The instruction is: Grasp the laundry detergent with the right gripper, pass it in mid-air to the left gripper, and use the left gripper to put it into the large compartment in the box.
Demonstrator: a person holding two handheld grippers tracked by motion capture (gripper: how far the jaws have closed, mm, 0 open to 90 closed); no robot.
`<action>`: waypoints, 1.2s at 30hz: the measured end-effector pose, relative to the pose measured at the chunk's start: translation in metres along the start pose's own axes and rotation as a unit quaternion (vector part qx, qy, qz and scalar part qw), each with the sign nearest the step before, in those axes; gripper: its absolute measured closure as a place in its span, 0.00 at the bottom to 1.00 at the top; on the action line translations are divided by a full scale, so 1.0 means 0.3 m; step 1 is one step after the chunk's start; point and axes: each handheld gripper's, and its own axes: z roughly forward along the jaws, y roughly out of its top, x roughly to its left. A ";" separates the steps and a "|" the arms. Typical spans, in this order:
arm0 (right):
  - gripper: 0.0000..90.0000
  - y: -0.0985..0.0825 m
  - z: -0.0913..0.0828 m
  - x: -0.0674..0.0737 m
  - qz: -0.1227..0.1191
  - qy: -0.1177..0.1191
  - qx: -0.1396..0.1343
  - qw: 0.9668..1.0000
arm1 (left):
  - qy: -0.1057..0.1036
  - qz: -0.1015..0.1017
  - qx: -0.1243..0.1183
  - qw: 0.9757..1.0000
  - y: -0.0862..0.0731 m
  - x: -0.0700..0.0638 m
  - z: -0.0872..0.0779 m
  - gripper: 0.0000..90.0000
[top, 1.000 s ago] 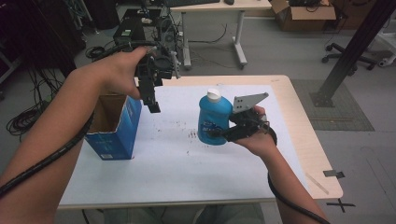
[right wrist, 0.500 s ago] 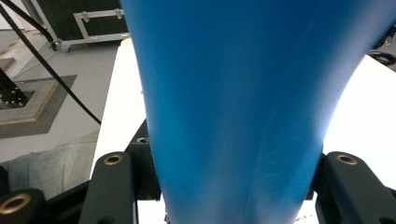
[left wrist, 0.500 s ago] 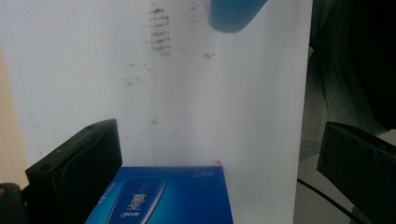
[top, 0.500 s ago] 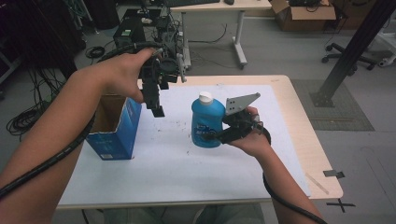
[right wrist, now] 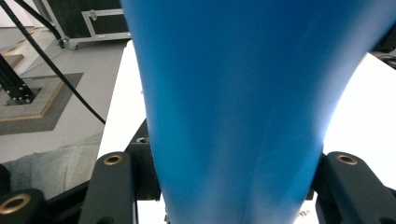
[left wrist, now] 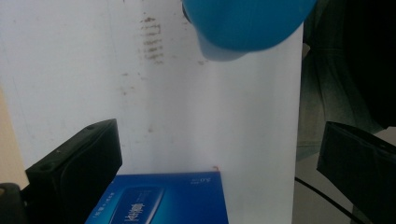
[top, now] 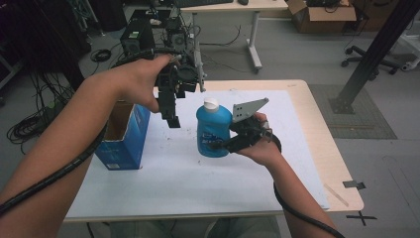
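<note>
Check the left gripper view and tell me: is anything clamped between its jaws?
No: the left gripper has its jaws standing wide apart with nothing between them, the blue box and white mat lying beyond.

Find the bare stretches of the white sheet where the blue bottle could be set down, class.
Free: the white sheet toward the near edge, and right of the right gripper. Crowded: between the blue box, left gripper and blue bottle.

The blue bottle [right wrist: 233,107] (blurred) runs past the frame's top edge.
</note>
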 end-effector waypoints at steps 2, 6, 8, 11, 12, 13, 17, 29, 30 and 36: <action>0.49 0.003 0.008 0.001 -0.001 0.002 0.000 1.000 | -0.001 0.002 0.002 1.000 0.006 -0.002 0.002 0.00; 0.49 0.010 0.027 0.003 -0.001 0.006 0.002 1.000 | -0.005 0.005 0.003 1.000 0.017 -0.009 0.007 0.00; 0.49 0.012 0.036 0.002 -0.005 0.008 0.003 1.000 | -0.010 0.006 0.001 1.000 0.018 -0.010 0.012 0.00; 0.49 0.016 0.050 0.005 -0.007 0.010 0.006 1.000 | -0.011 0.006 0.006 1.000 0.019 -0.009 0.019 0.00; 0.49 0.017 0.055 0.008 -0.004 0.013 0.005 1.000 | -0.011 0.006 0.006 1.000 0.019 -0.010 0.021 0.00; 0.49 0.017 0.058 0.009 -0.005 0.013 0.006 1.000 | -0.011 0.005 0.006 1.000 0.020 -0.011 0.023 0.00; 0.49 0.017 0.073 0.012 -0.003 0.015 0.005 1.000 | -0.011 0.008 0.006 1.000 0.023 -0.014 0.024 0.00; 0.49 0.026 0.115 0.010 -0.005 0.017 0.007 1.000 | -0.011 0.015 0.007 1.000 0.045 -0.023 0.041 0.00; 0.49 0.028 0.119 0.010 -0.004 0.018 0.007 1.000 | -0.010 0.015 0.006 1.000 0.045 -0.023 0.040 0.00; 0.49 0.032 0.135 0.007 -0.005 0.019 0.006 1.000 | -0.005 0.016 0.005 1.000 0.051 -0.025 0.032 0.00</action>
